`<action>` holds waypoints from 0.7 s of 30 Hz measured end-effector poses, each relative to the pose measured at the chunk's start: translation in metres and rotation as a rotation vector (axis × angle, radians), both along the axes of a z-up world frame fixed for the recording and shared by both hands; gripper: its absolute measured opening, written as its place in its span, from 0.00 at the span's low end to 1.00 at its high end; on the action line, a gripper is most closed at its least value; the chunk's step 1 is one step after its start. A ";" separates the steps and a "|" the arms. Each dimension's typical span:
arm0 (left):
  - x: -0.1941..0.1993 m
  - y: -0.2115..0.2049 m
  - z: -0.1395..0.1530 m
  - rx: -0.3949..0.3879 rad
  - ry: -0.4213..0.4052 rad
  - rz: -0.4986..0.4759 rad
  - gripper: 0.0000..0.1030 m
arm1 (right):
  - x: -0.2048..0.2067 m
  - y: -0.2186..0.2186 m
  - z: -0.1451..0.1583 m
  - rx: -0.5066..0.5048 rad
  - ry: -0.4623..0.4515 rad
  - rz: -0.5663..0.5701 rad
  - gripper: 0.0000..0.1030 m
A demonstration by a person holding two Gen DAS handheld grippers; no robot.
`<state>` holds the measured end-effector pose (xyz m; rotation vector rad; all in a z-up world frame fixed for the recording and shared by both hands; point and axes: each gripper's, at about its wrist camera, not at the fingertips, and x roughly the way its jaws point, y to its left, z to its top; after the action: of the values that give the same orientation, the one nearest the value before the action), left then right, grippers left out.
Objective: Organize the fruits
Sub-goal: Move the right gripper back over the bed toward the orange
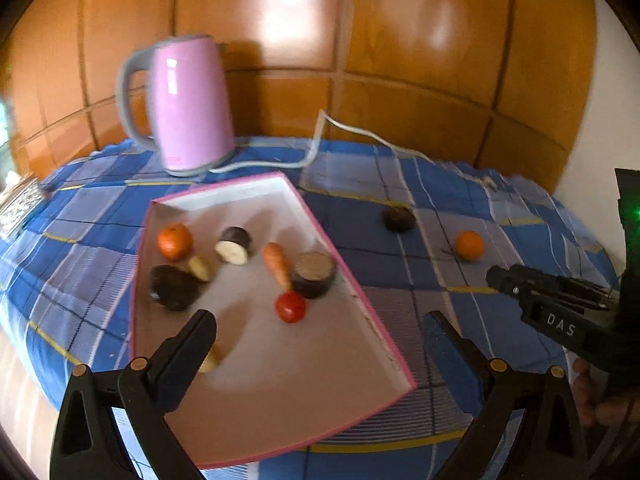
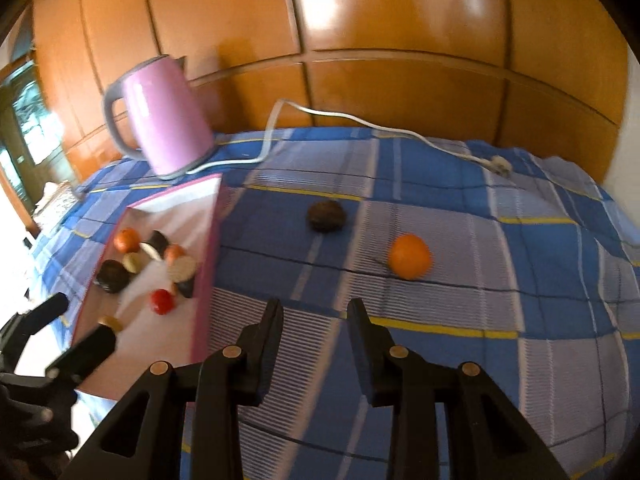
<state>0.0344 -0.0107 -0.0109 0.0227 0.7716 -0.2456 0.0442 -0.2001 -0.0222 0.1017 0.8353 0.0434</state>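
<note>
the left gripper (image 1: 320, 328) hangs wide open over the pink-edged tray (image 1: 384, 316). the right gripper (image 2: 316, 312) hovers empty, fingers parted, short of the orange (image 2: 410, 256) and dark fruit (image 2: 326, 216); a pink kettle (image 2: 168, 116) stands behind.

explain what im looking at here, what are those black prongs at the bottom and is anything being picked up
The black prongs are two hand-held claws; a person carries one in each hand, and each has a camera that looks forward along its prongs. One picture comes from the left claw, the other from the right claw.

Both are open and hold nothing.

A blue checked cloth covers the surface. A pink-edged tray holds food pieces, among them a carrot and a red tomato. Outside the tray, on the cloth, lie an orange and a dark round item. A pink kettle stands behind, its cord trailing across the cloth.
</note>
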 end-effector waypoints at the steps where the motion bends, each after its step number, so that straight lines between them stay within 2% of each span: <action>1: 0.003 -0.007 0.000 0.014 0.011 -0.017 1.00 | -0.002 -0.006 -0.002 -0.005 0.002 -0.020 0.32; 7: 0.015 -0.037 -0.002 0.045 0.039 -0.108 1.00 | -0.012 -0.036 -0.005 -0.037 0.000 -0.134 0.32; 11: 0.025 -0.047 -0.003 0.008 0.082 -0.154 1.00 | -0.017 -0.052 -0.007 -0.026 0.005 -0.178 0.32; 18: 0.046 -0.054 -0.001 -0.029 0.120 -0.168 1.00 | -0.024 -0.062 -0.012 -0.014 0.013 -0.198 0.32; 21: 0.056 -0.057 0.001 -0.038 0.126 -0.176 0.96 | -0.025 -0.067 -0.014 -0.010 0.014 -0.208 0.32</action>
<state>0.0900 -0.0681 -0.0100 0.0400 0.8911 -0.4322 0.0196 -0.2667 -0.0363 0.1793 0.8355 -0.1566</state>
